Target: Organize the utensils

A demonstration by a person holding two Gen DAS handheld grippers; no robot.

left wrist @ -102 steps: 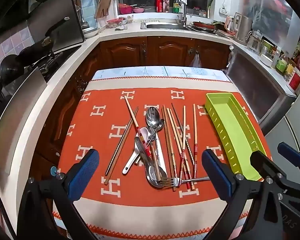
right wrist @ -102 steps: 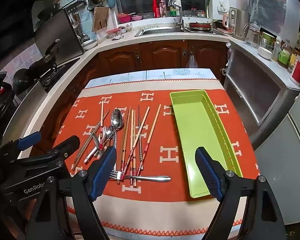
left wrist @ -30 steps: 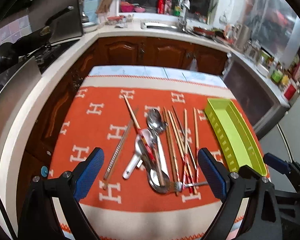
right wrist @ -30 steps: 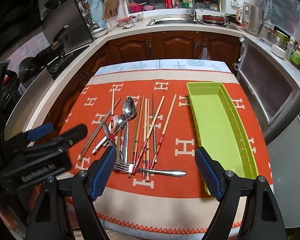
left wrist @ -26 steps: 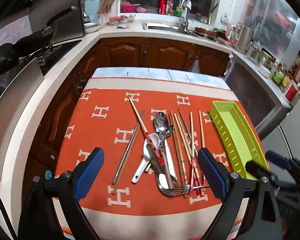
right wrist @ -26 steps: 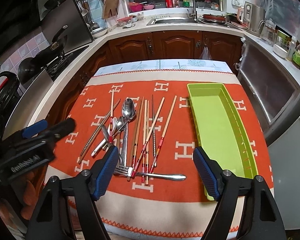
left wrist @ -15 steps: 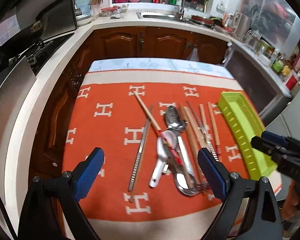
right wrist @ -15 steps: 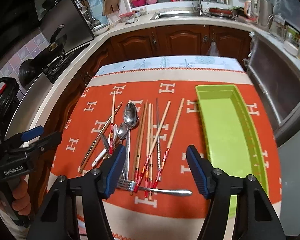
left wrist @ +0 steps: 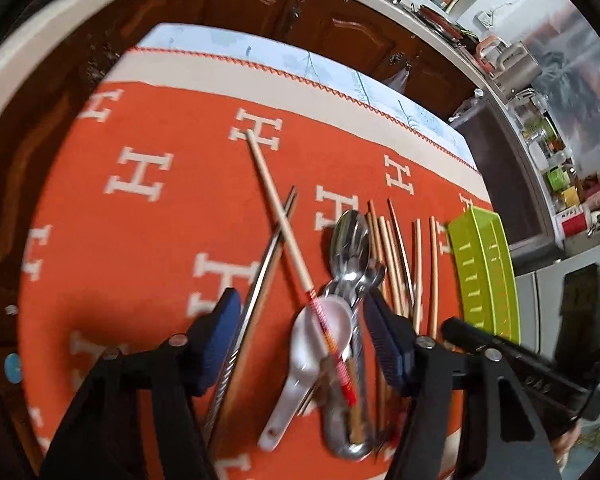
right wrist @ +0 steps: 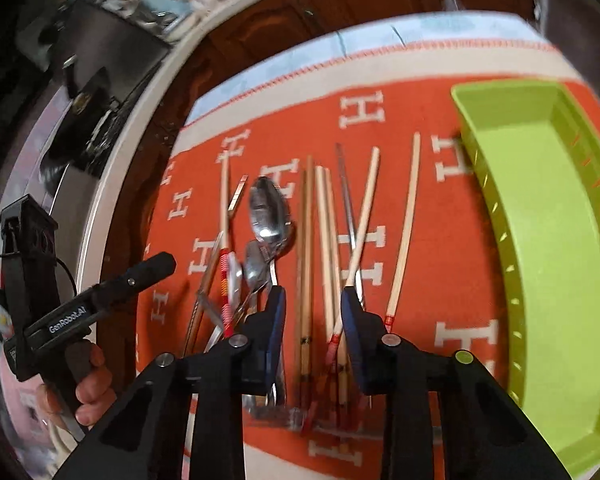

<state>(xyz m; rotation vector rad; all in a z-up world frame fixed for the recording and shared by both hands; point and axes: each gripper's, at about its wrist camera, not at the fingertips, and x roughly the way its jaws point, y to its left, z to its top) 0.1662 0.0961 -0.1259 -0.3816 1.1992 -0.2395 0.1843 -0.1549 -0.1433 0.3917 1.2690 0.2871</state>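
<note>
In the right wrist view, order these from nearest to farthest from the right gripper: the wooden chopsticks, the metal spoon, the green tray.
1. Wooden chopsticks: between the right gripper's closing jaws.
2. Metal spoon: just beyond, to the left.
3. Green tray: far right, clearly farthest.

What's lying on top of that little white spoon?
A red-striped chopstick lies slantwise across the white spoon, over its bowl. Metal spoons crowd its right edge. What the white spoon covers on the orange cloth is hidden.
</note>
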